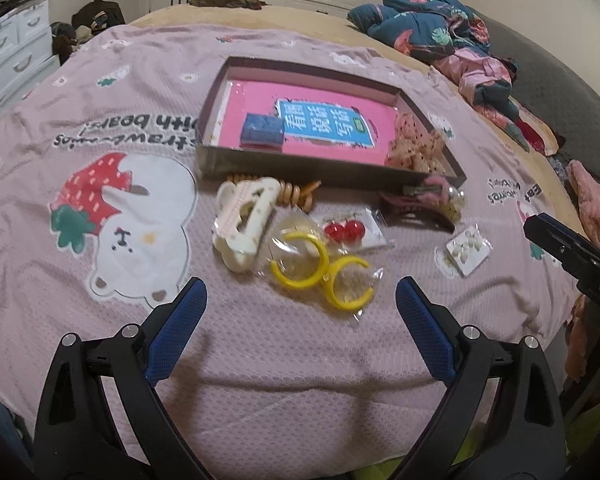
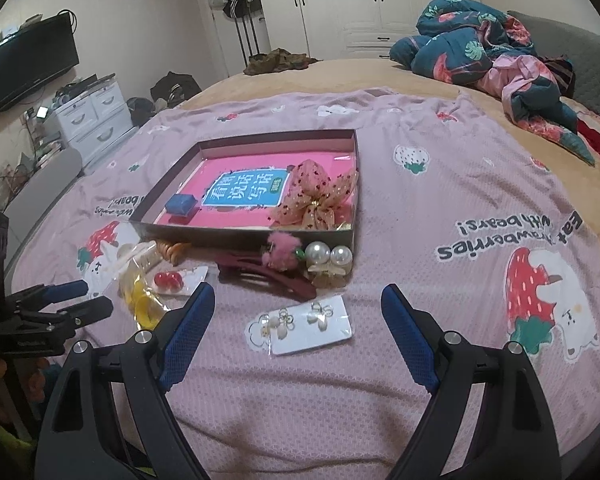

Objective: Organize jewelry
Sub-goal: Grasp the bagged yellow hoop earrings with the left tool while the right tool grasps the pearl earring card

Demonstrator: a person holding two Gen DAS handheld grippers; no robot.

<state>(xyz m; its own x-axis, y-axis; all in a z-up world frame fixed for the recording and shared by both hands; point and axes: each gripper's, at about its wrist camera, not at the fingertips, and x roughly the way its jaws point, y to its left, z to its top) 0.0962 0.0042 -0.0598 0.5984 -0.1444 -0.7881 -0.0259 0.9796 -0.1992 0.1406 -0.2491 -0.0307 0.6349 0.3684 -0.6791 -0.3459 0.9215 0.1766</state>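
1. A bed fills the room, spread with a pink blanket (image 2: 440, 200) printed with strawberries and bears; a rumpled floral quilt (image 2: 484, 52) lies at the far end.
2. A shallow dark box (image 1: 220, 92) sits on the blanket, lined with a pink book; a small blue case (image 1: 262, 130) and a dotted fabric bow (image 2: 316, 196) lie inside it.
3. Just in front of the box lie a cream hair claw (image 1: 242, 220), yellow hoop earrings (image 1: 320, 268) in a clear bag, red cherry earrings (image 1: 346, 232) on a card, a dark red clip (image 2: 276, 276) with a pink pompom and pearls, and a card of pearl earrings (image 2: 304, 324).
4. The left gripper (image 1: 300, 320) hovers before the yellow hoops, jaws wide apart, holding nothing.
5. The right gripper (image 2: 298, 326) hovers over the pearl earring card, jaws spread, empty.
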